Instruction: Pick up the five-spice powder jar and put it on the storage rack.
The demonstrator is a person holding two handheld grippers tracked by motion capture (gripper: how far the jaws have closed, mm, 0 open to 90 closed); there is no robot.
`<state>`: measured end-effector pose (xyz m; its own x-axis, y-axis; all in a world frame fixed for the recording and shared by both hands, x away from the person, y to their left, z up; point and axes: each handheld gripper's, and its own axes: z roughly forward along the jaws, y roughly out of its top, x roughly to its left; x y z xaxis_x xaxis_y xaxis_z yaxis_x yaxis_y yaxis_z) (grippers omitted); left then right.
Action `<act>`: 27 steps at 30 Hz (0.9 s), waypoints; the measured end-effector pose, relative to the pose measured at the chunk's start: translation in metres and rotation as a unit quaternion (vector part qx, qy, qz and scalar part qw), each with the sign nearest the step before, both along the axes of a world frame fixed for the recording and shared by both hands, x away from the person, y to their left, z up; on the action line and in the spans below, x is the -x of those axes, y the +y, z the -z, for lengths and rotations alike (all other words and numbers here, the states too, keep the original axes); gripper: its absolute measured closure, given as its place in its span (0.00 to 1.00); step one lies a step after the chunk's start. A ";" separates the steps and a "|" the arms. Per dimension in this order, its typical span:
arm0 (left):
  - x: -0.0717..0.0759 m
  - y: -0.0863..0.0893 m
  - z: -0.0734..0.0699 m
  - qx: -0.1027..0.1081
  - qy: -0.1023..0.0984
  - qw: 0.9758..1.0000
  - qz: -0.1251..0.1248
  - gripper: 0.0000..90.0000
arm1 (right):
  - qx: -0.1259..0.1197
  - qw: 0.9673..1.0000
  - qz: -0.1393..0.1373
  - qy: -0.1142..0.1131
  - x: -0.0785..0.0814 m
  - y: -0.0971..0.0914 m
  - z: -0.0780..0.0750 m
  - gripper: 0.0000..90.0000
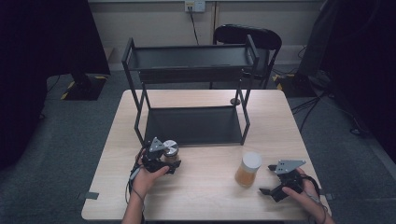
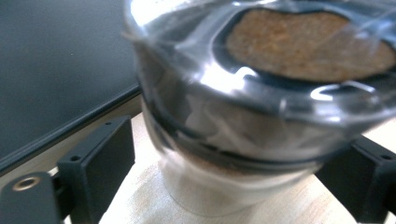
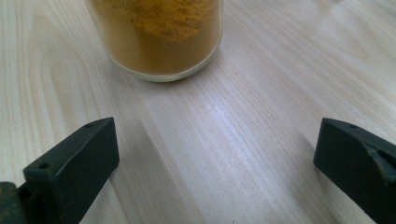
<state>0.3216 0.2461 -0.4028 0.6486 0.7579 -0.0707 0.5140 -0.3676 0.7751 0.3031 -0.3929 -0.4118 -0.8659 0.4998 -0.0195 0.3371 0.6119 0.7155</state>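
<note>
Jar with silver lid (image 1: 170, 150): stands upright near the counter's (image 1: 205, 196) left front part, just ahead of the rack's front edge. Left gripper (image 1: 164, 161) brackets it; in the left gripper view the jar (image 2: 243, 116) sits between the two black fingers (image 2: 100, 163), pads apparently not yet pressing, gap visible on the left side. Long axis vertical. Right gripper (image 1: 273, 182) rests near the right front corner, fingers (image 3: 77, 170) spread wide, holding nothing. Jar of orange powder (image 1: 247, 169) stands just ahead of it, apart. Farther back: black two-tier rack (image 1: 191, 93).
</note>
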 end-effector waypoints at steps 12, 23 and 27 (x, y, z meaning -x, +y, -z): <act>0.000 0.000 0.009 0.018 -0.010 1.000 -0.004 0.30 | 0.000 1.000 0.000 0.000 0.000 0.000 0.000 0.00; 0.011 -0.013 0.005 -0.013 -0.031 0.999 -0.005 0.34 | 0.000 1.000 0.000 0.000 0.000 0.000 0.000 0.00; 0.011 -0.015 0.001 -0.008 -0.030 1.000 0.000 0.34 | 0.000 1.000 0.000 0.000 0.000 0.000 0.000 0.00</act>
<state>0.3103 0.2308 -0.4035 0.6514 0.7585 -0.0191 0.4668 -0.3807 0.7982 0.3031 -0.3929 -0.4118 -0.8660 0.4997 -0.0197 0.3369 0.6121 0.7154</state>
